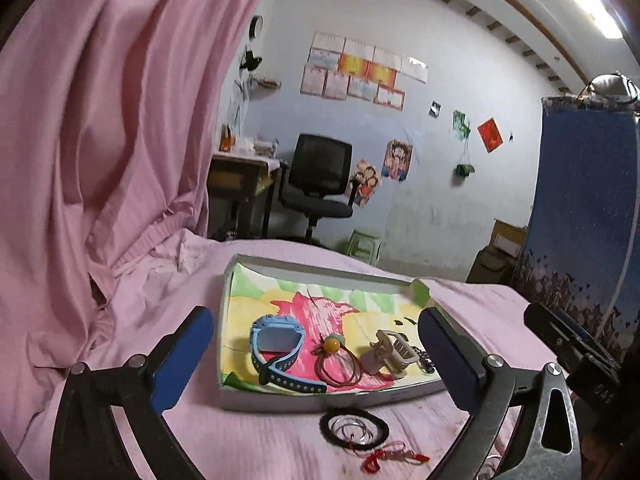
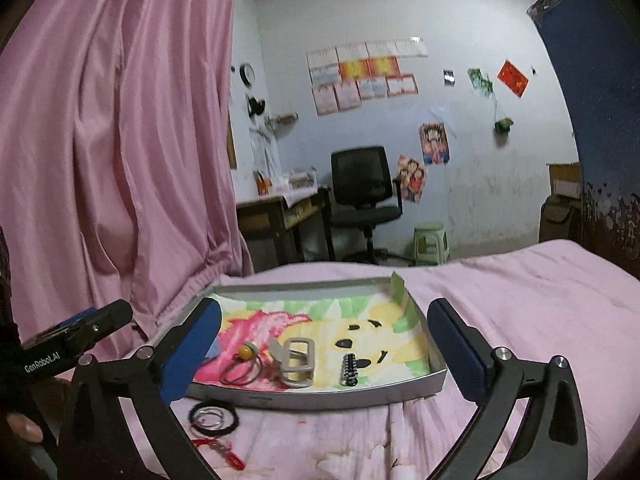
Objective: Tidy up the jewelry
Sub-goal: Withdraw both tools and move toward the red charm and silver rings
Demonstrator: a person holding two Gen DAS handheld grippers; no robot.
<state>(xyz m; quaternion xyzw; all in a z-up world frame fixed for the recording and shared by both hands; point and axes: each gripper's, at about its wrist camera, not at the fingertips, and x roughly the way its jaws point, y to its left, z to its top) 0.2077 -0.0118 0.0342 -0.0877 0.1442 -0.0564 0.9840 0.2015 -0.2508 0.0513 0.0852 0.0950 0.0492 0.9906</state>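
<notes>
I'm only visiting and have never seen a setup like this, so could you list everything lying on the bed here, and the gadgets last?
Shallow grey cardboard tray: one, colourful drawing inside, on the pink bedsheet.
Blue plastic watch: one, in the tray, left.
Brown hair tie with yellow bead: one, in the tray, middle.
Beige plastic hair claw: one, in the tray, right of the tie.
Small black beaded piece: one, in the tray, right.
Black elastic ring: one, on the sheet before the tray, thin silver rings inside; count unclear.
Red cord trinket: one, nearest.
Left gripper: blue fingers open, empty.
Right gripper: likewise.
</notes>
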